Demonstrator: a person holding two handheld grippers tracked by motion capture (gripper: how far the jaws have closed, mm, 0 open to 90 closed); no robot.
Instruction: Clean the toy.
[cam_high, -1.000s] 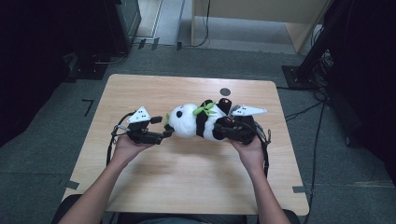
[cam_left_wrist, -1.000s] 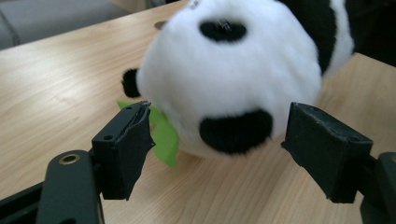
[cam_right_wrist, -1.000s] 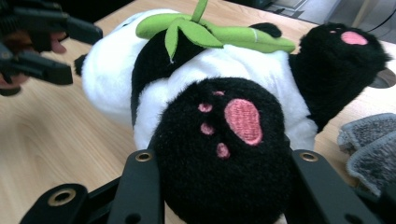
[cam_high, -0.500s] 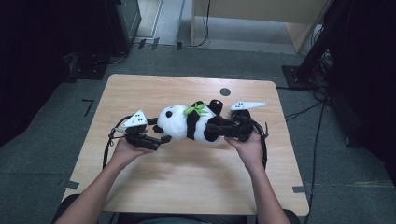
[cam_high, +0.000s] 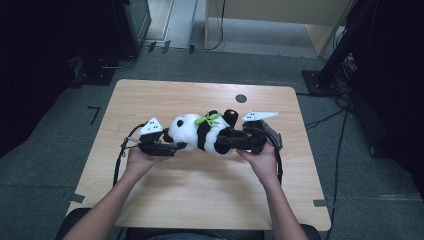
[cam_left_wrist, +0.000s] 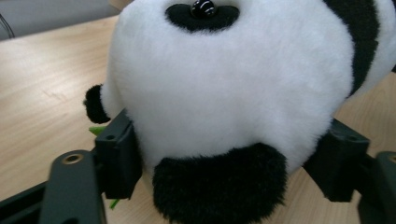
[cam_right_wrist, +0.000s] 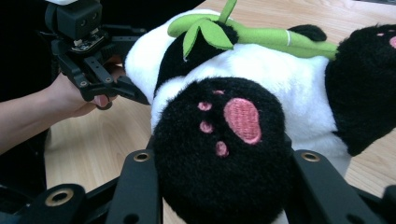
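Observation:
A black-and-white plush panda (cam_high: 200, 132) with a green bamboo sprig (cam_high: 209, 119) lies stretched sideways just above the wooden table (cam_high: 200, 200), held between both hands. My left gripper (cam_high: 177, 146) has just been closing; its pads (cam_left_wrist: 119, 154) now press on both sides of the panda's white head (cam_left_wrist: 233, 84). My right gripper (cam_high: 225, 141) is shut on a black foot with pink paw marks (cam_right_wrist: 224, 140), the foot bulging between the jaws. The left gripper (cam_right_wrist: 135, 95) also shows farther off in the right gripper view.
A small dark round spot (cam_high: 241, 98) marks the far part of the table. Cables trail from both grippers over the tabletop. Around the table are dark equipment stands (cam_high: 345, 55), floor cables and a wooden cabinet (cam_high: 280, 20) at the back.
The right hand has carried the panda leftward, head toward the left gripper. The left jaws widened, then closed around the head. Both hands have stayed nearly in place.

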